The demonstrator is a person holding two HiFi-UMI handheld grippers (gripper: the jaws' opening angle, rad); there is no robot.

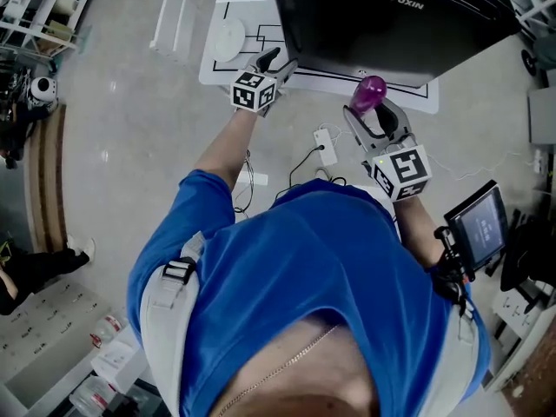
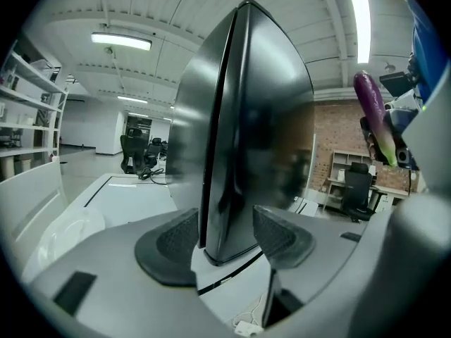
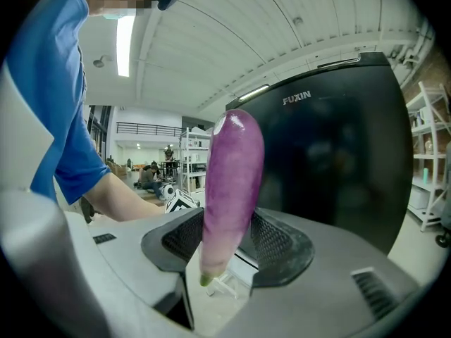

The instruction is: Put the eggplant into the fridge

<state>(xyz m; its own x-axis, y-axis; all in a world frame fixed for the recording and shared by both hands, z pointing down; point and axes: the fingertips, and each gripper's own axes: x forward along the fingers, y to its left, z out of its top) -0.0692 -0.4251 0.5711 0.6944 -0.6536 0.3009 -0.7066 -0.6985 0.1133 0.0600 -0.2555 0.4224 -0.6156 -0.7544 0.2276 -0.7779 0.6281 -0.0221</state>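
One black fridge fills the far side of the head view, standing on a white mat marked with black lines, its door shut so its inside shows in no view. The head view alone takes in the person's blue shirt and both arms from above. The right gripper view alone shows the brand lettering upright on the fridge's front, and the left gripper view looks at one vertical corner of the fridge, where a dark seam runs down the edge. There are two grippers. The left gripper hangs over the mat's near edge with its fingers spread and nothing pinched between them; the fridge's corner shows in the gap, beyond the pads and apart from them. The right gripper is just off the mat's near edge, in front of the fridge, its pads pressed on the one eggplant – purple, upright, the green stem end pointing down below the pads and the rounded end standing well above them. The left gripper view catches that eggplant from the side, at its right edge. One round white disc lies at the mat's left edge, and one white power strip lies on the grey floor between the two arms, its black cable trailing toward the person.
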